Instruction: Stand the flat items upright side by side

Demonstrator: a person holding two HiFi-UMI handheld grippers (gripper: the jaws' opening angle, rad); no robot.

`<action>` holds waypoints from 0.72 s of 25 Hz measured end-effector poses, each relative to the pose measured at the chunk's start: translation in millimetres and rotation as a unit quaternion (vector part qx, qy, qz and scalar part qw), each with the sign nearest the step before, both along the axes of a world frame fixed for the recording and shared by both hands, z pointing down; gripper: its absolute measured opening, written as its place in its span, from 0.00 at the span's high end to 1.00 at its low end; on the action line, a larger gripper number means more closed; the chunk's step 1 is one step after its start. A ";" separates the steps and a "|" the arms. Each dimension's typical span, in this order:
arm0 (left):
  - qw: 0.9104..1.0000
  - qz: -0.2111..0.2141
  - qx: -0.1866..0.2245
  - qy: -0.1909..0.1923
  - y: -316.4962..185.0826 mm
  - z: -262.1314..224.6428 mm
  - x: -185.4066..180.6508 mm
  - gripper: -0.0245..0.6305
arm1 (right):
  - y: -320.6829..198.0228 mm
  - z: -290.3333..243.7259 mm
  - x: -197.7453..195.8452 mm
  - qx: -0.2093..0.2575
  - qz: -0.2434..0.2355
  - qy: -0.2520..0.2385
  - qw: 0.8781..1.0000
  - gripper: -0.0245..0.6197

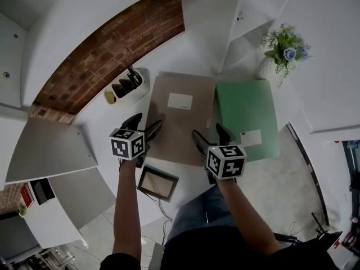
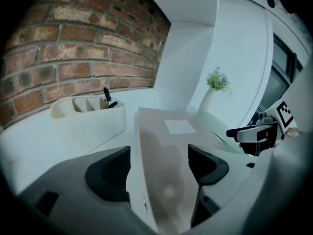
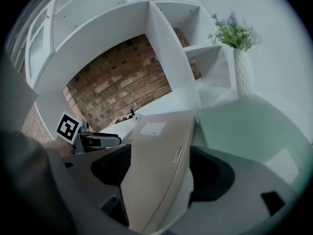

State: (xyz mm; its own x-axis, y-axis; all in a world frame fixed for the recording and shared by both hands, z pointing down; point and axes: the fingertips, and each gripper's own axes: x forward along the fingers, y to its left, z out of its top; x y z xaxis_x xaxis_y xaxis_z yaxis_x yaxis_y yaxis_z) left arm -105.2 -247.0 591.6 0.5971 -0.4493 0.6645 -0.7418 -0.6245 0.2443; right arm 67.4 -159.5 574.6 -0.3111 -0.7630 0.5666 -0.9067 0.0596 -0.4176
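Pen organizer point(image 1: 127, 90) by brick wall point(image 1: 112, 44); flower vase point(image 1: 277, 55) right.

You're in an office or home study. A white surface point(image 1: 90, 129) carries a brown folder point(image 1: 179, 120). A green folder point(image 1: 247, 117) lies just right of it, a pen organiser point(image 1: 127, 88) by its far left corner, a flower vase point(image 1: 284, 49) beyond its right, and a brick wall point(image 1: 112, 55) and white shelving point(image 3: 122, 13) stand behind it.

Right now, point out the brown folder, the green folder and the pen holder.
brown folder point(image 1: 179, 129), head view, cover below its label.
green folder point(image 1: 246, 114), head view, middle of cover.
pen holder point(image 1: 134, 98), head view, side wall.
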 end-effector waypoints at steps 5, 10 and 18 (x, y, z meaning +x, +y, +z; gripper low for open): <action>0.998 0.012 -0.056 0.005 0.6 20.6 -0.6 0.45 | -3.3 22.0 -7.8 -0.042 0.024 0.004 0.999 0.38; 0.995 0.021 -0.099 0.007 1.5 35.0 -2.5 0.45 | -9.0 40.4 -8.5 -0.072 0.060 -0.010 0.996 0.37; 0.988 0.038 -0.148 0.022 2.2 41.4 2.5 0.45 | -11.5 66.9 -15.0 -0.118 0.086 -0.049 0.988 0.37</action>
